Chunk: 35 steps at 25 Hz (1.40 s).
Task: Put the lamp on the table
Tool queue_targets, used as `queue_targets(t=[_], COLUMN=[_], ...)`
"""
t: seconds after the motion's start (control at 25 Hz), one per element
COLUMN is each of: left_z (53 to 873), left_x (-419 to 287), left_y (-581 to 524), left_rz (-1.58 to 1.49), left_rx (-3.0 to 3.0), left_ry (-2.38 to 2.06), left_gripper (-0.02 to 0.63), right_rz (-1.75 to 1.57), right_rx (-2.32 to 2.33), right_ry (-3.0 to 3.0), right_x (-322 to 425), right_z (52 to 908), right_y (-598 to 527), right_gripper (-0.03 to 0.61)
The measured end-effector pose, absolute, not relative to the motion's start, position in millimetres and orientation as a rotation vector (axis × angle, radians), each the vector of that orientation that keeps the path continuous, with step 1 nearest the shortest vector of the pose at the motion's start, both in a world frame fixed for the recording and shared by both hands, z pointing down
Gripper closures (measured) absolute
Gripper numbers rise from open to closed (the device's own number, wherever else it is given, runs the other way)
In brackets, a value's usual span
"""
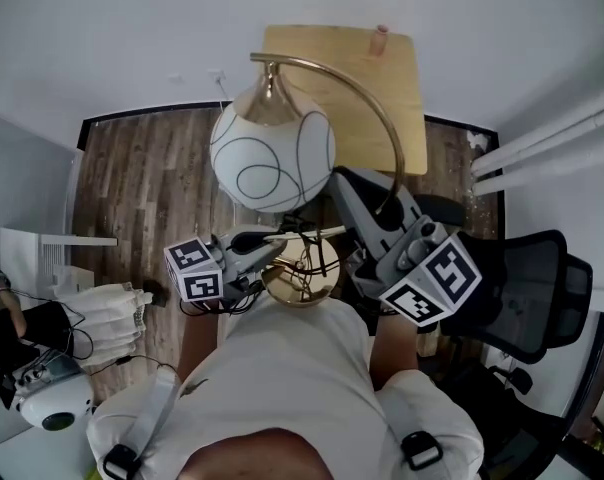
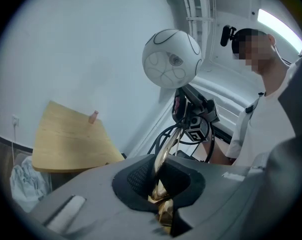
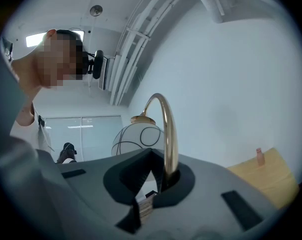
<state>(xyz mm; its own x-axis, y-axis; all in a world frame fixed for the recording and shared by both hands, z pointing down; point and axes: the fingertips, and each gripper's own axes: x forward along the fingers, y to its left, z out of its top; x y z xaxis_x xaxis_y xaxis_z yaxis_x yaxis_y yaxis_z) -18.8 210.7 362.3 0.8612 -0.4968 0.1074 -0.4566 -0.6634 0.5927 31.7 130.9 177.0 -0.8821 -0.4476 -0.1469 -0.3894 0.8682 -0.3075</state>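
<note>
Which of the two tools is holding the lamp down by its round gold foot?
The left tool: it clamps the lamp right beside its gold foot, while the right tool grips the curved arm higher up.

The light wooden table (image 1: 402, 88) stands on the dark wood floor (image 1: 147, 193), by the white wall (image 1: 132, 28). One small pink thing (image 1: 381, 38) stands near the table's far edge.
</note>
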Motion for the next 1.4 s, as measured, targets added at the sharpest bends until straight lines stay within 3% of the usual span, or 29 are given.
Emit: queue_targets(t=[0.64, 1.4], left_z=[366.0, 381.2], left_x=[-63.1, -54.9], left_y=[131.0, 38.4], left_rz=[-0.048, -0.05], left_rx=[2.424, 2.422], left_ry=[-0.627, -0.634], left_gripper=[0.597, 0.597], right_rz=[-0.415, -0.452], right_rx=[-0.795, -0.75], right_ry=[2.823, 2.817], right_x=[-6.4, 0.5], right_z=[183.1, 196.0], right_y=[54.6, -39.2], right_gripper=[0.583, 0.583])
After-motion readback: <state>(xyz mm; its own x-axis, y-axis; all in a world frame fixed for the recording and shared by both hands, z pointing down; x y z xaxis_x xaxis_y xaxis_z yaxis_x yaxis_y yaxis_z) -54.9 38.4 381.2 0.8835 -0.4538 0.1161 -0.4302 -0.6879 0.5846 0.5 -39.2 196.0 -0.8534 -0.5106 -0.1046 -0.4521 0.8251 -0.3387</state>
